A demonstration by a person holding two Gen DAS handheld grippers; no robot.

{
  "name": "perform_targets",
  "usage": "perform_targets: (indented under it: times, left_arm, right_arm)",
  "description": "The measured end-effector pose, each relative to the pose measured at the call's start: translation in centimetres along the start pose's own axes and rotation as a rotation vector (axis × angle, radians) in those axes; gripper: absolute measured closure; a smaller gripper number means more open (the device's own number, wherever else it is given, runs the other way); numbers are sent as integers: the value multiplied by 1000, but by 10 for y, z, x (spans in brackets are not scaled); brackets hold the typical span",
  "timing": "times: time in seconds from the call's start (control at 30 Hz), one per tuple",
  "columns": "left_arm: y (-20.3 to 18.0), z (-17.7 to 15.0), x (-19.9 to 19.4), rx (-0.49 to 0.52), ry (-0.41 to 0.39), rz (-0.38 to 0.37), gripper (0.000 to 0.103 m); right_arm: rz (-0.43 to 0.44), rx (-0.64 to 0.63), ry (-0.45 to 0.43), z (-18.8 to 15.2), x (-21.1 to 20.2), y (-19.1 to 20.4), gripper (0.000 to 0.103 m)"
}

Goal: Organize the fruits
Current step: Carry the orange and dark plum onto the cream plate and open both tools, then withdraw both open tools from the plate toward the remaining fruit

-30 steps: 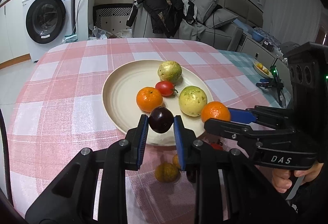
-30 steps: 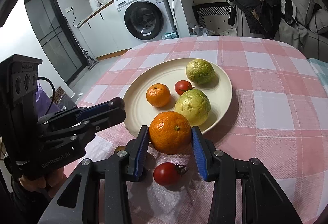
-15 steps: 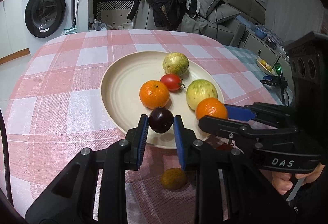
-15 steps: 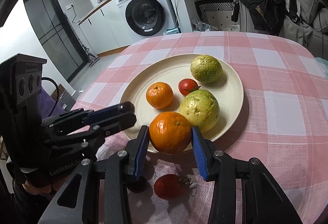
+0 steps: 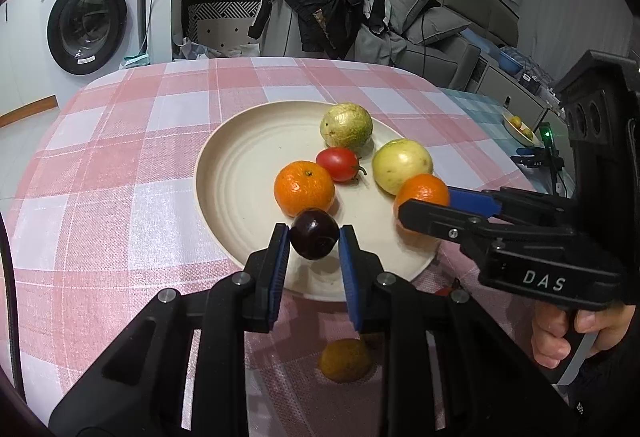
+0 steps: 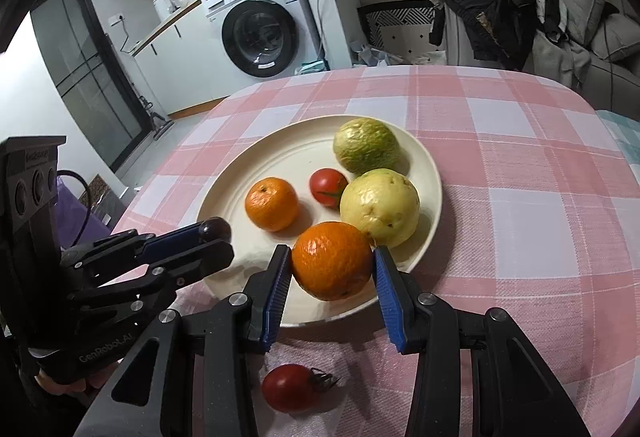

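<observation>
The left gripper is clamping a dark purple fruit over the near rim of the cream plate, while the right gripper is gripping an orange beside it – both above the plate (checked tablecloth beneath) – with a tomato lying off-plate.

3 oranges, 2 tomatoes, 2 guavas

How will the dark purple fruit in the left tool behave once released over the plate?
The dark purple fruit is round and glossy, so it will probably roll on the plate. It may stop against the orange just behind it.
</observation>
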State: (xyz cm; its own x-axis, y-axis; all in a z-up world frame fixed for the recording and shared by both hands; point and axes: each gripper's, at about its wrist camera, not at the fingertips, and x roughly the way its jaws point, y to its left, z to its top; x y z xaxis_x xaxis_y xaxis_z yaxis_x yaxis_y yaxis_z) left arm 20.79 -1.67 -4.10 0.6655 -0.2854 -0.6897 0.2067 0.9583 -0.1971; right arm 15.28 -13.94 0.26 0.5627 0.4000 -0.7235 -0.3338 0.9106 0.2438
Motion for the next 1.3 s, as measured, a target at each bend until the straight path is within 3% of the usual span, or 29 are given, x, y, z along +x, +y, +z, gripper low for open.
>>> perform_targets:
  times: [0.43, 0.53, 0.63, 0.67, 0.73, 0.8, 0.9, 1.1, 1.3]
  left_arm:
    - [6, -1, 1, -8, 9, 32, 80]
    - [6, -2, -7, -16, -4, 30, 80]
    - [5, -3, -18, -18, -14, 32, 78]
    - [4, -4, -23, -18, -20, 38, 76]
    - [4, -6, -34, -21, -37, 46, 59]
    - [3, -9, -46, -18, -63, 62, 45]
    - [3, -13, -63, -25, -96, 85, 22]
    - [5, -24, -85, -50, -126, 82, 4]
    - [3, -33, -92, -36, -122, 98, 1]
  right_arm:
    - [-39, -4, -18, -1, -11, -2, 60]
    - [-43, -2, -30, -5, -20, -2, 51]
    - [-49, -8, -38, -9, -30, -2, 48]
    - [-58, -15, -39, -11, -33, -1, 46]
    - [-68, -28, -41, -15, -40, 0, 26]
    - [-77, -32, -45, -20, -47, 1, 13]
    - [-105, -39, -54, -25, -56, 0, 2]
    - [-105, -50, -38, -33, -64, 1, 0]
    - [-100, -61, -27, -40, -68, 4, 0]
